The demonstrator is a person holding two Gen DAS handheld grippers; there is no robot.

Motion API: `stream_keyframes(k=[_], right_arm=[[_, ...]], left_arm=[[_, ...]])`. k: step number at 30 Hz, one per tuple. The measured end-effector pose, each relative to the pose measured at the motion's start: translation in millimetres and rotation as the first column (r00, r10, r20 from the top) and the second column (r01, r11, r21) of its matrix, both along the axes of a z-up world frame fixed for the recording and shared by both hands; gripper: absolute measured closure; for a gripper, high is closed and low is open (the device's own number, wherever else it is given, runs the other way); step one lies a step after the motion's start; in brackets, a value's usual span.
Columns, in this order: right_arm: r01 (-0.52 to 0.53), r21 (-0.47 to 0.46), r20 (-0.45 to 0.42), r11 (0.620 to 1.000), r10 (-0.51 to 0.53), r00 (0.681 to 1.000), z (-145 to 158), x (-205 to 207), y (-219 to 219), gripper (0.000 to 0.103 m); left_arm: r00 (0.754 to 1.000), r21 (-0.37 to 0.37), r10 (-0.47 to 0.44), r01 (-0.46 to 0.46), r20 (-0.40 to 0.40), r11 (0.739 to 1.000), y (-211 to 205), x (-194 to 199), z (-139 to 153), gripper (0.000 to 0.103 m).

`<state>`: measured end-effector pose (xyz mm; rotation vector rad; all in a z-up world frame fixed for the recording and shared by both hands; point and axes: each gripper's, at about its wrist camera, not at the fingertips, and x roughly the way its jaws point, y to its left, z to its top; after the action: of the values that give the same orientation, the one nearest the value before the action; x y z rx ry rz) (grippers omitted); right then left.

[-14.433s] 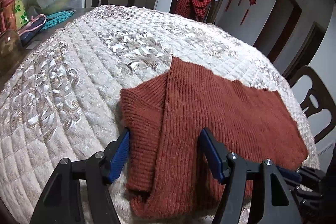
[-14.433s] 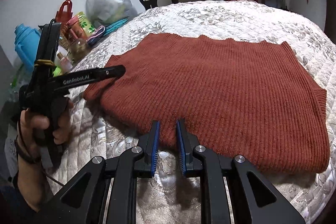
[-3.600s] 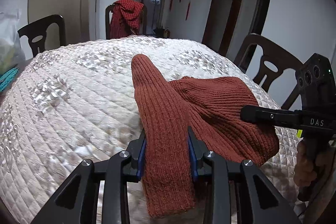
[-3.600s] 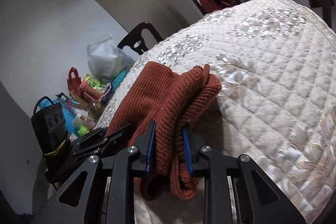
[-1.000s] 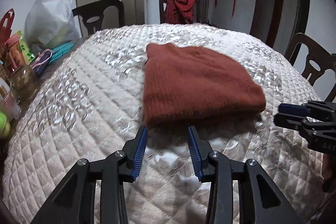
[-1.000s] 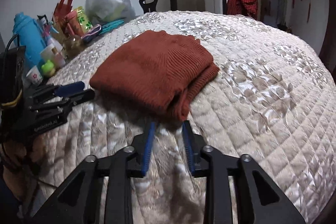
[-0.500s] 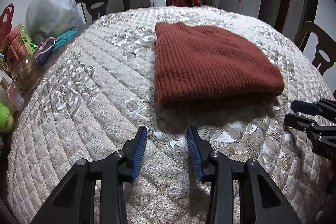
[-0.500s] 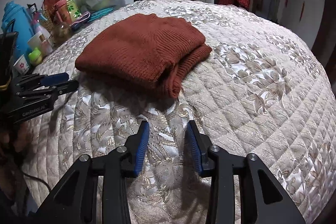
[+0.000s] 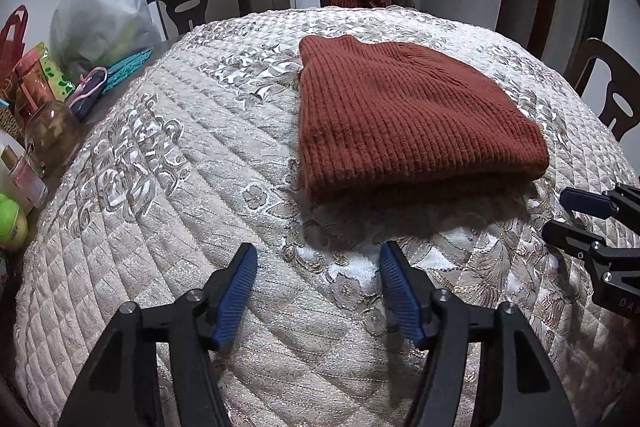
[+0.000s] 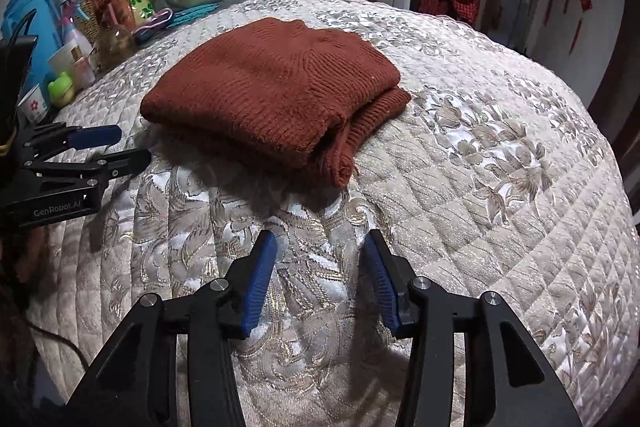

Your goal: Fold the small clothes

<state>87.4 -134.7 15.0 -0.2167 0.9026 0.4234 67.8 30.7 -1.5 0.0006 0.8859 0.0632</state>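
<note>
Shiny quilted table cover (image 9: 160, 155) now has the red sweater (image 9: 400, 115) lying folded in its middle. Both the left gripper (image 9: 316, 287) and right gripper (image 10: 318, 283) have let go and pulled back, jaws wide open, holding nothing, so folding looks done

A rust-red ribbed knit sweater (image 9: 400, 115) is seen on a cream quilted cover (image 9: 160, 187) patterned with silvery flowers; blue pads (image 9: 236, 291) are fitted to black fingers.
</note>
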Motion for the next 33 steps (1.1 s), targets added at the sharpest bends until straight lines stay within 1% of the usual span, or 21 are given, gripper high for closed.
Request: stream_keyframes(k=[12, 33], right_arm=[[0.001, -0.006, 0.002, 1.000, -0.001, 1.000, 0.5, 0.1, 1.1, 0.056], [0.001, -0.006, 0.003, 1.000, -0.001, 1.000, 0.4, 0.1, 1.3, 0.056]], left_arm=[[1.000, -0.002, 0.007, -0.007, -0.002, 1.000, 0.8, -0.6, -0.2, 0.032], [1.000, -0.007, 0.006, -0.006, -0.002, 1.000, 1.8, -0.7, -0.6, 0.031]])
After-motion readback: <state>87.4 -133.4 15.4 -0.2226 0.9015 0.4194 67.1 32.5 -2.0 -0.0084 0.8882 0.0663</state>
